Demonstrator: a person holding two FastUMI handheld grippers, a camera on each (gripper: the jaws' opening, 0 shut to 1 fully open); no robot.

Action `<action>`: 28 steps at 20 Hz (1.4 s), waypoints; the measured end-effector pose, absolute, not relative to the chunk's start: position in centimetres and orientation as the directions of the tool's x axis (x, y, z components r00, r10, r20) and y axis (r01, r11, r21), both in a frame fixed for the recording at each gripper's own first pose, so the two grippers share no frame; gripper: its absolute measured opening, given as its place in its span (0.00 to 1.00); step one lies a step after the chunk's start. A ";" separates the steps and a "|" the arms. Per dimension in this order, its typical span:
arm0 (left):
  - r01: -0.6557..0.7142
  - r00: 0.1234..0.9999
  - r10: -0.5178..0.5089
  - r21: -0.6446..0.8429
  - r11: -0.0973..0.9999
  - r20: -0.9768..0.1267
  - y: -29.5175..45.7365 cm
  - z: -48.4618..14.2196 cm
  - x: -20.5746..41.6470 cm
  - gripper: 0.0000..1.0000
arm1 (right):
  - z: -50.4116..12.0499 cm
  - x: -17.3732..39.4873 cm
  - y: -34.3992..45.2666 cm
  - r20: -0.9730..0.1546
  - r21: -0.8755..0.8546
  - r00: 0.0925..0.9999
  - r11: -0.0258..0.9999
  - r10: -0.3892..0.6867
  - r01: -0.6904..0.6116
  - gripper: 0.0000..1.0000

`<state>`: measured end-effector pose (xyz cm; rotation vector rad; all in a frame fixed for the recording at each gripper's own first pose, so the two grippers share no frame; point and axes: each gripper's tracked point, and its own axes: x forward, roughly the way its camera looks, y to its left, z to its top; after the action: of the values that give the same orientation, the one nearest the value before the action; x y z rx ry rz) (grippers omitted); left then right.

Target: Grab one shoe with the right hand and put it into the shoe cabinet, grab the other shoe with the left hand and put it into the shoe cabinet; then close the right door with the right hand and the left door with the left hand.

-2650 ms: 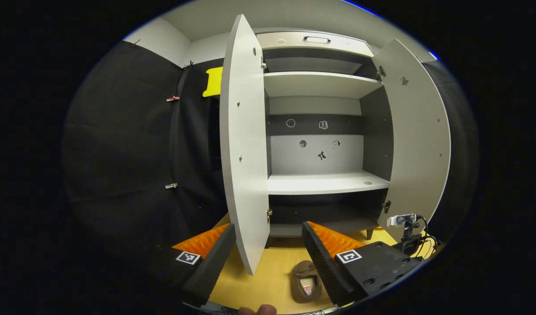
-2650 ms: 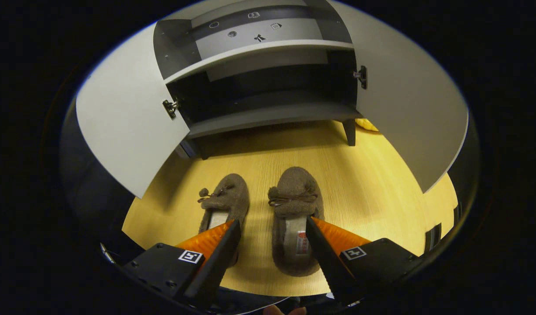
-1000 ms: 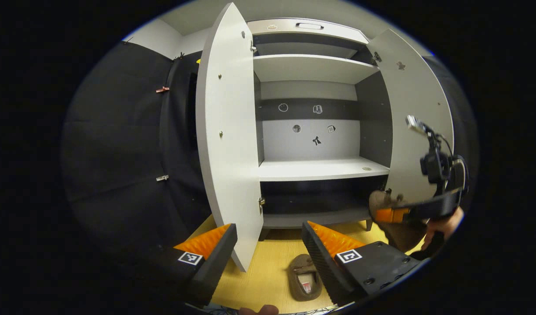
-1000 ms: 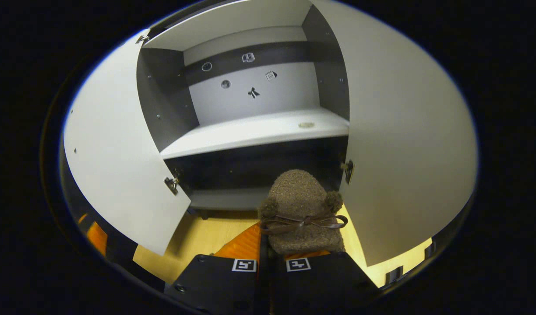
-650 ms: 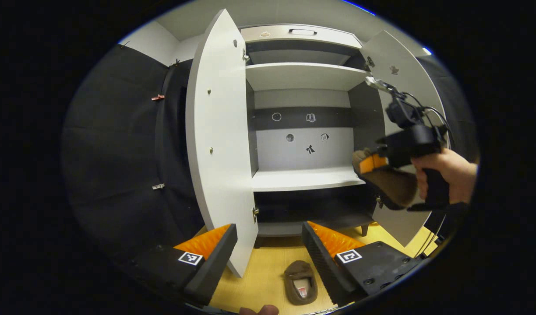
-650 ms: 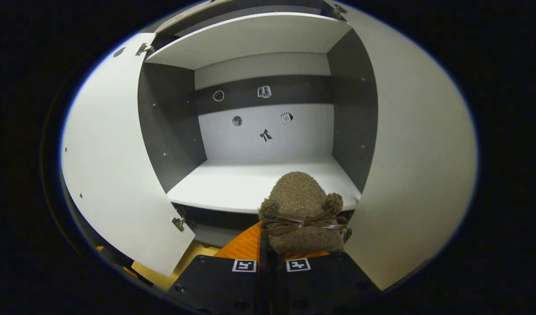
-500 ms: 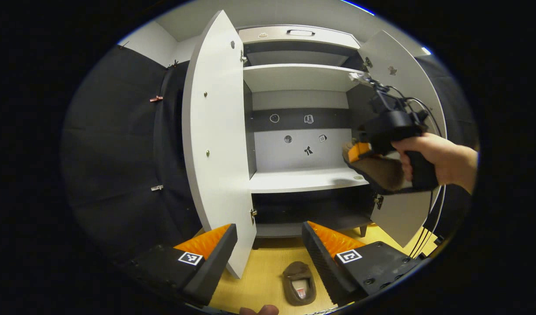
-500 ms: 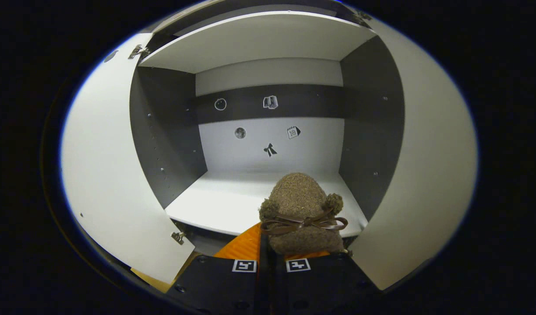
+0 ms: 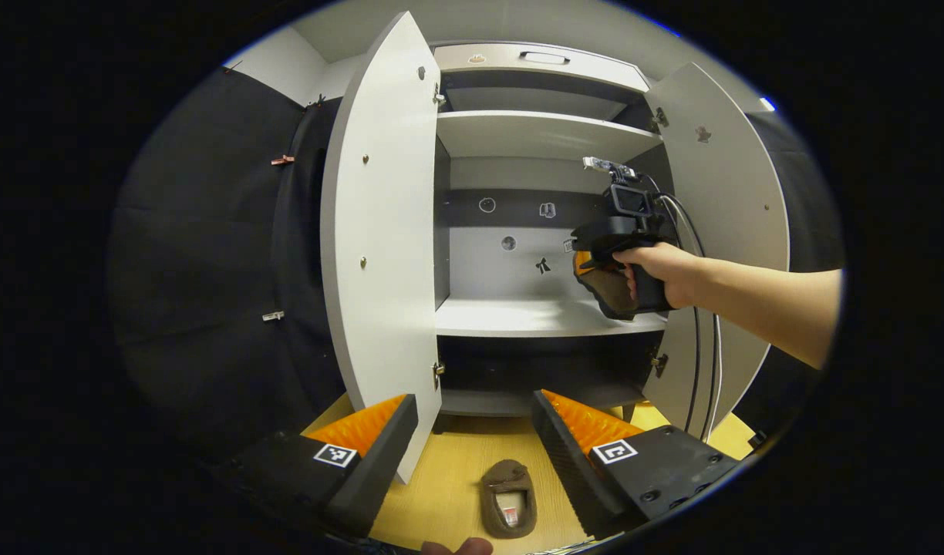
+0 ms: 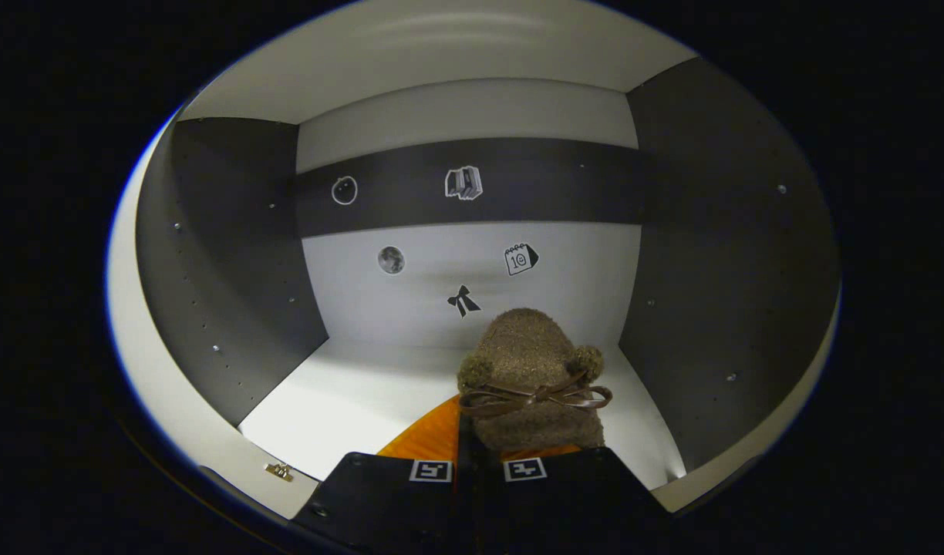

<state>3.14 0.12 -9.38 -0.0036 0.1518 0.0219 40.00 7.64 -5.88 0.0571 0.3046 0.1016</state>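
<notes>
Brown and fuzzy, a bow-trimmed slipper (image 10: pixel 530 378) is pinched between the fingers of the right gripper (image 10: pixel 510 451) and is held just above the white middle shelf (image 10: pixel 364 401) inside the shoe cabinet (image 9: pixel 545 127). In the left gripper view, the hand (image 9: pixel 661 270) gripping that tool is seen reaching in between the open left door (image 9: pixel 379 247) and the open right door (image 9: pixel 730 231). The left gripper (image 9: pixel 472 447) is held with its fingers spread apart, nothing between them, above the wooden floor (image 9: pixel 449 493), where the second slipper (image 9: pixel 507 501) is lying.

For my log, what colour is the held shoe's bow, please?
Dark brown bow, clearest in the right gripper view.
</notes>
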 end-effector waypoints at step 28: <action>0.031 0.965 -0.039 -0.037 0.999 -0.258 -1.3 -13.1 3.8 0.95 | -1.2 31.1 7.6 -0.192 0.134 0.969 0.982 0.157 -0.133 0.98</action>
<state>3.77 -1.27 -13.13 -0.0324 0.2620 -0.0355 31.14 7.57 -1.15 0.1211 0.2039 0.1471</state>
